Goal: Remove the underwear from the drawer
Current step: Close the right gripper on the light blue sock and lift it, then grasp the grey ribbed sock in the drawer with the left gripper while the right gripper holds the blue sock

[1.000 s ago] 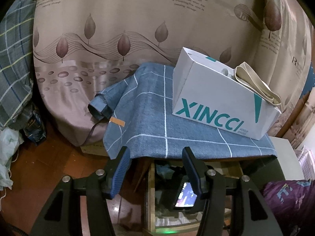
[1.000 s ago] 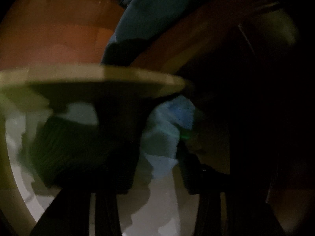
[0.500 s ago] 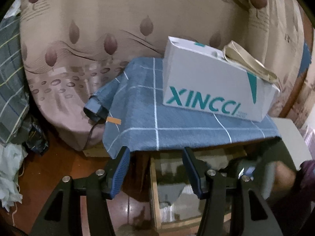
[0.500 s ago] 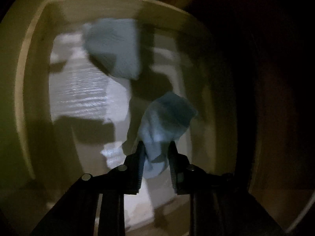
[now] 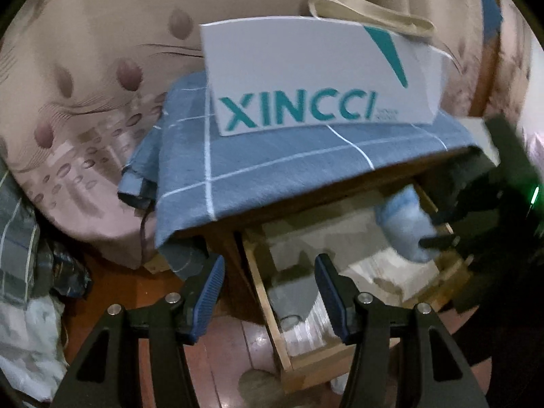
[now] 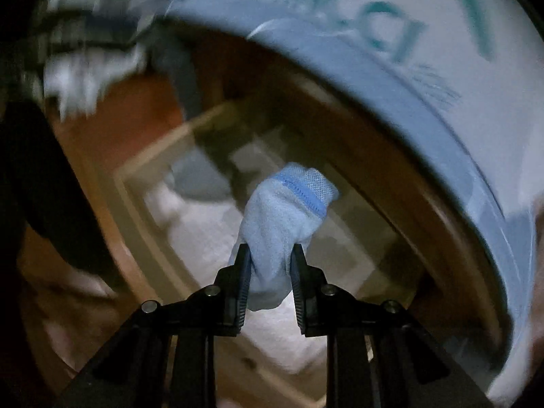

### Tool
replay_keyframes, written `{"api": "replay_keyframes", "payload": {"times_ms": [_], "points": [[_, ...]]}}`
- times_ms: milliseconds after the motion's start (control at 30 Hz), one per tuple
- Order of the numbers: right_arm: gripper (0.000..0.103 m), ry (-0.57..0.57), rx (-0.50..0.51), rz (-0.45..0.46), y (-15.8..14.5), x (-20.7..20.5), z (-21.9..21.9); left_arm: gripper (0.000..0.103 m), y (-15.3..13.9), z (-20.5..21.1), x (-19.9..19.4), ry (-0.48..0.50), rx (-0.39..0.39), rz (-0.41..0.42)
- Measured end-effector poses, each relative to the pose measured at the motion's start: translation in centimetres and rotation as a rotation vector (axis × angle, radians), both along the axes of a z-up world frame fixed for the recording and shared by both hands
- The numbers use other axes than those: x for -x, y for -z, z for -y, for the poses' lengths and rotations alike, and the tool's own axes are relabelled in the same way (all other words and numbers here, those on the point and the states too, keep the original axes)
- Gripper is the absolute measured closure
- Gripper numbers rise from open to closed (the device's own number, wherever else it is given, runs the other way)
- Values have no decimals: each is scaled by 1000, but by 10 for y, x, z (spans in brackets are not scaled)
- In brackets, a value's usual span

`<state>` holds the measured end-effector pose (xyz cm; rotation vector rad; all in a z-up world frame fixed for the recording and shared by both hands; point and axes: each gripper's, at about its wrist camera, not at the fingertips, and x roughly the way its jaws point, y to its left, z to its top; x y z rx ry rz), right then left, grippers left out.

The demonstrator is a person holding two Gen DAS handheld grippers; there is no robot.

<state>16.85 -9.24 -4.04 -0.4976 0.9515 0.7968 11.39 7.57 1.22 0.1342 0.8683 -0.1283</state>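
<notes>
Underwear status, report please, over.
Right gripper shut on light blue underwear, lifted above open drawer. Left gripper open, empty, out front. Blue cloth overhangs drawer; path looks clear.

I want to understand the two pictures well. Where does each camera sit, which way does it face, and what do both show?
Left wrist: behind the open left tongs, facing the open drawer, blue checked cloth and XINCCI bag; right tongs enter at right.
Right wrist: behind the right tongs, over the drawer, shut on light blue underwear.
Shared: drawer, underwear, cloth, bag.
</notes>
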Motion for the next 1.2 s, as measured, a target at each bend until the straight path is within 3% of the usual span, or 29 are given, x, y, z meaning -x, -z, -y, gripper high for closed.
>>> {"api": "replay_keyframes", "payload": {"times_ms": [233, 367, 467, 600, 733, 900, 1200], "points": [[83, 179, -330, -131, -20, 12, 52, 46, 13, 15, -9, 63, -3, -76], [83, 247, -436, -176, -16, 12, 75, 46, 19, 30, -11, 110, -30, -98], [83, 269, -502, -165, -26, 14, 90, 46, 27, 46, -16, 163, -92, -114], [83, 299, -552, -174, -24, 11, 100, 46, 46, 75, -24, 277, -237, -134], [83, 302, -583, -164, -30, 13, 107, 46, 75, 96, -39, 375, -315, -211], [83, 311, -618, -168, -32, 12, 114, 46, 109, 111, -54, 423, -330, -310], [83, 319, -657, -179, -33, 11, 122, 46, 156, 117, -67, 480, -484, -387]]}}
